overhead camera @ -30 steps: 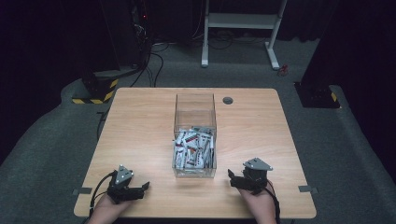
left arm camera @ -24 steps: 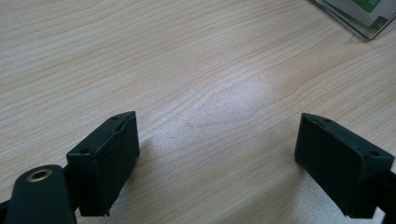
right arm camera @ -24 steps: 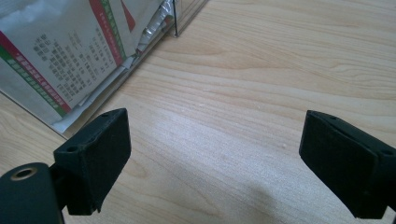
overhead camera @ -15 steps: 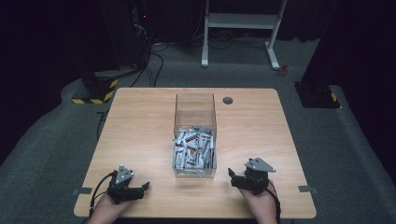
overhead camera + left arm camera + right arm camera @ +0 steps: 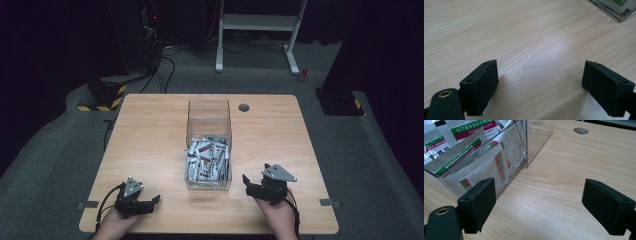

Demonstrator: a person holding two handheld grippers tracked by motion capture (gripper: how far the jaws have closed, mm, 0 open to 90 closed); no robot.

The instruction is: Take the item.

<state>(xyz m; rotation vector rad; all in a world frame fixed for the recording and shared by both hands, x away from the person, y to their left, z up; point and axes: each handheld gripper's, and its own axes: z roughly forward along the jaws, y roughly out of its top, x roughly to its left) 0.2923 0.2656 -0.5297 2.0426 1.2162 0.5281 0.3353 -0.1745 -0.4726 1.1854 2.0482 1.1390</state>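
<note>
High view — right gripper (image 5: 246,181) barely shifted.

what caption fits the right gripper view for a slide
Open right tongs over the wooden table, beside a clear box stuffed with printed sachets.

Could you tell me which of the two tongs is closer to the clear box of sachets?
The right tongs: they sit just beside the box, near its front right corner, while the left tongs rest farther off by the table's front edge.
</note>
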